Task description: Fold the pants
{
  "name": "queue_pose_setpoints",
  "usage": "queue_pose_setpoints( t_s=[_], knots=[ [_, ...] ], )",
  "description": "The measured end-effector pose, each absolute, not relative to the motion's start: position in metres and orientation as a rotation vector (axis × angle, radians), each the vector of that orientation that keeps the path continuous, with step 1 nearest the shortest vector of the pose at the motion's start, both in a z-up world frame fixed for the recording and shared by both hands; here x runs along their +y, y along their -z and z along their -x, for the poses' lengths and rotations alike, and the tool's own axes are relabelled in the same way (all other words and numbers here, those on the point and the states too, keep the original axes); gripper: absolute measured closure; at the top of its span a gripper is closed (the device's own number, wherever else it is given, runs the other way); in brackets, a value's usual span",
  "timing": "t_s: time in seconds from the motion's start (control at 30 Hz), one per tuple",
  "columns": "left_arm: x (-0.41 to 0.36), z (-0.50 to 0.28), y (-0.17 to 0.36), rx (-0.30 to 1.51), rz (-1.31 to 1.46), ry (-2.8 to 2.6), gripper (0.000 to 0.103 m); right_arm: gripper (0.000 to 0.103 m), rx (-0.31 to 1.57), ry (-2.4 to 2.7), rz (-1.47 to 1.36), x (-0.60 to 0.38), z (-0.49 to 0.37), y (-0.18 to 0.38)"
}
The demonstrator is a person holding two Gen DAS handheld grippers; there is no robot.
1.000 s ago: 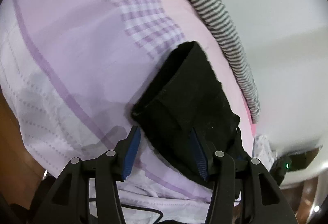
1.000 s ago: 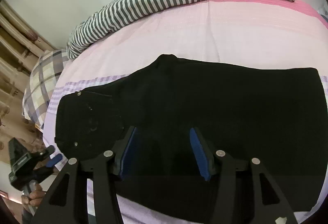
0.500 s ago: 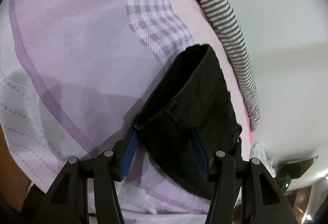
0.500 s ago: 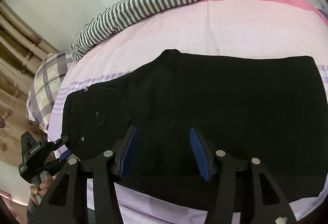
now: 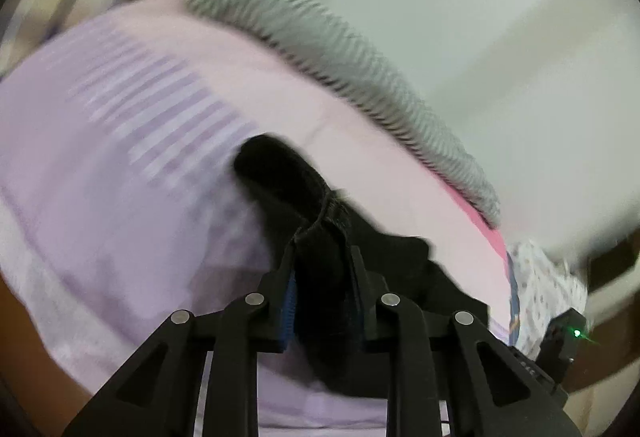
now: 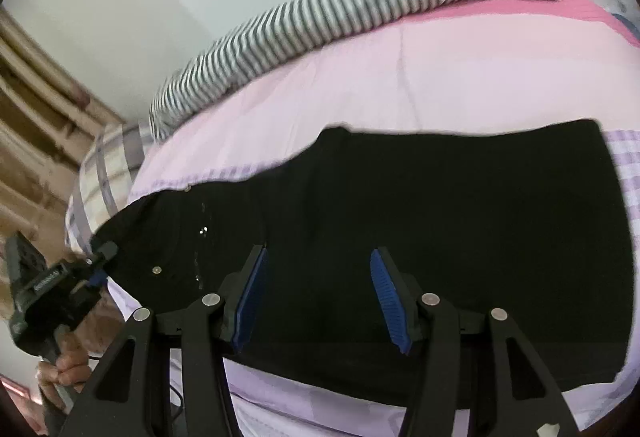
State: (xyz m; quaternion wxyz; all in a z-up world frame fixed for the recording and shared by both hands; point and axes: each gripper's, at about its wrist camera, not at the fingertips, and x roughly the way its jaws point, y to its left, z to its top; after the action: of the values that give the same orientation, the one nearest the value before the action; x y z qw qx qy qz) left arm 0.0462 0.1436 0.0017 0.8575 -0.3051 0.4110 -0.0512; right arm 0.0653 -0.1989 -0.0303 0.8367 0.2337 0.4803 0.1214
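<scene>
The left gripper (image 5: 323,269) has its fingers clenched on the waist end of the black pants (image 6: 420,237), which lie flat on the bed (image 6: 460,85). The right gripper (image 6: 316,293) hovers released over the middle. Next, probably carry the waist toward the hems

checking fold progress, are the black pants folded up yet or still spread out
Mostly spread: the black pants lie flat along the bed. Only the waist end is lifted, pinched in the left hand-held gripper.

left-wrist view motion-blurred, pants (image 5: 320,277) waistband hidden between left tool (image 5: 322,257) fingers
</scene>
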Motion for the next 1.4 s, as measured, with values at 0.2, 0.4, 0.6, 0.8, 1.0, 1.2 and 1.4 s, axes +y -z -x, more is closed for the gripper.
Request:
queue_pose_setpoints(
  t_s=[0.2, 0.4, 0.6, 0.8, 1.0, 1.2, 1.4],
  knots=[
    [0.055, -0.087, -0.048, 0.843, 0.509, 0.266, 0.082, 0.052, 0.936, -0.176, -0.536, -0.254, -0.047, 0.008],
    [-0.064, -0.104, -0.065, 0.849, 0.335, 0.458, 0.082, 0.052, 0.879, -0.04, -0.601, -0.327, -0.02, 0.002],
    [-0.173, -0.103, -0.041, 0.93, 0.183, 0.613, 0.082, 0.052, 0.892, 0.033, -0.724, -0.384, 0.004, 0.026],
    [-0.233, -0.099, 0.021, 1.032, 0.008, 0.616, 0.082, 0.052, 0.913, 0.003, -0.844, -0.404, 0.01, 0.054],
    [-0.243, -0.084, 0.047, 1.04, -0.088, 0.618, 0.078, 0.052, 0.904, -0.037, -0.871, -0.399, 0.004, 0.061],
    [-0.245, -0.078, 0.044, 1.03, -0.1, 0.671, 0.07, 0.052, 0.914, -0.069, -0.851, -0.39, -0.005, 0.058],
    [-0.227, -0.068, 0.022, 1.012, -0.061, 0.752, 0.058, 0.052, 0.918, -0.109, -0.846, -0.384, -0.003, 0.055]
  ],
)
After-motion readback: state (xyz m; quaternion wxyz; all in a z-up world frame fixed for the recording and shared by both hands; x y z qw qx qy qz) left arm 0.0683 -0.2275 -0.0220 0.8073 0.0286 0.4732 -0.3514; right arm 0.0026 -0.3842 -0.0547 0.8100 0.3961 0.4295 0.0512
